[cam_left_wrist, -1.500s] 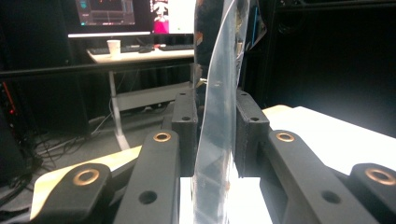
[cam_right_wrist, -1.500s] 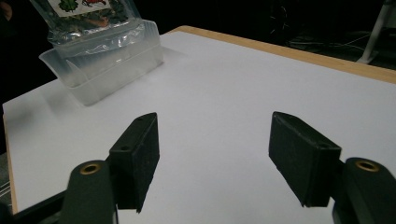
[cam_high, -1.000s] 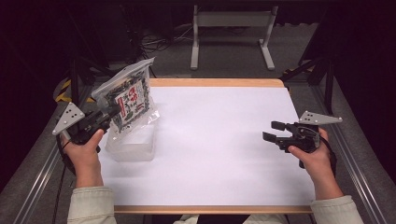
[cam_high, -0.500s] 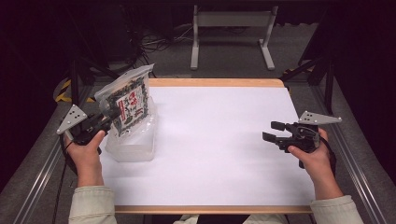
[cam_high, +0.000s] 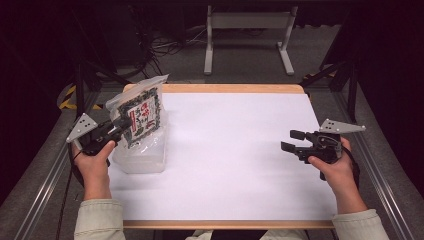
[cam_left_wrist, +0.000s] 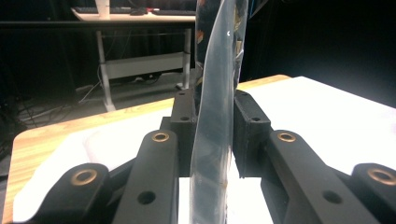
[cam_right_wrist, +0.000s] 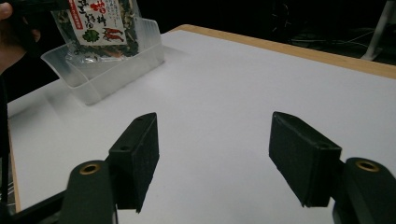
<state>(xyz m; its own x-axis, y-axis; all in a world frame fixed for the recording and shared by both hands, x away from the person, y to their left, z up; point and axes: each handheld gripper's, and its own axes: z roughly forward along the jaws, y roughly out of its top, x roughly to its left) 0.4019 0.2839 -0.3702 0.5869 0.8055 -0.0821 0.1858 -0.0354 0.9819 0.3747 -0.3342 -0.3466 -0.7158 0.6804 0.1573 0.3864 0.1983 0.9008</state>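
A clear plastic packet (cam_high: 141, 112) with a dark printed label stands upright over a clear plastic tub (cam_high: 142, 152) at the table's left. My left gripper (cam_high: 121, 125) is shut on the packet's edge; in the left gripper view the packet (cam_left_wrist: 215, 93) rises edge-on between the two jaws. The right gripper view shows the packet (cam_right_wrist: 95, 21) with its bottom inside the tub (cam_right_wrist: 107, 70). My right gripper (cam_high: 291, 141) hovers open over the white table's right side, with nothing between its fingers (cam_right_wrist: 135, 158).
The white sheet (cam_high: 235, 150) covers a wooden tabletop (cam_high: 230, 88). Metal rails run along both sides of the table. A grey stand (cam_high: 247, 22) and cables lie on the dark floor beyond the far edge.
The left gripper has lowered and turned the packet more upright into the tub. The right gripper has stayed where it was.
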